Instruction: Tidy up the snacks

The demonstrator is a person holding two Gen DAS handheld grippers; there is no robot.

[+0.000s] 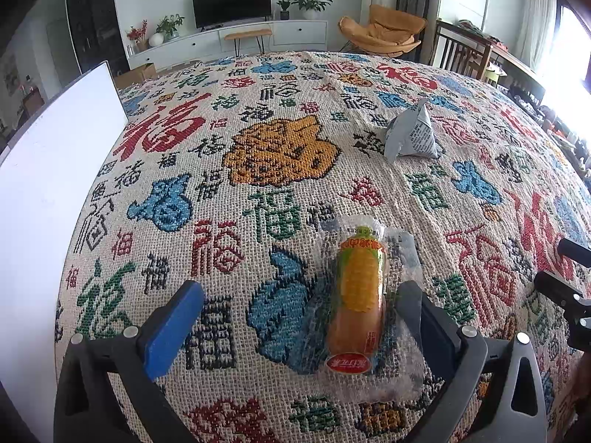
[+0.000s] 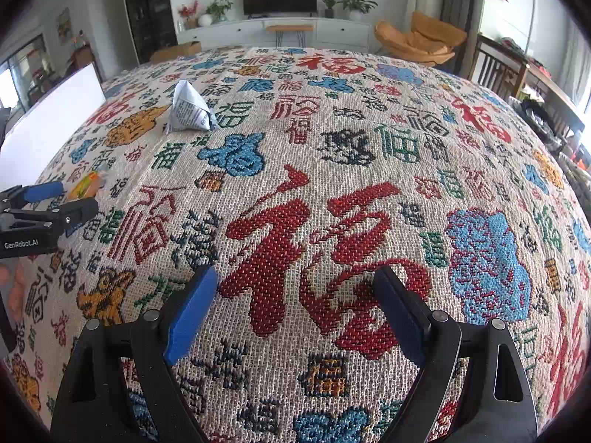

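A corn snack in a clear wrapper (image 1: 360,297) lies on the patterned cloth between the fingers of my left gripper (image 1: 301,304), nearer the right finger. The left gripper is open and touches nothing. A grey-white triangular snack packet (image 1: 412,133) stands further back on the right. My right gripper (image 2: 295,295) is open and empty, low over the cloth. In the right wrist view the triangular packet (image 2: 190,109) stands at the far left, and the left gripper (image 2: 55,199) with the corn snack (image 2: 85,184) shows at the left edge.
A white board or box (image 1: 48,192) stands along the left side of the cloth-covered table (image 1: 258,147); it also shows in the right wrist view (image 2: 48,118). The right gripper's tips (image 1: 565,288) show at the right edge. Chairs and a TV cabinet stand beyond the table.
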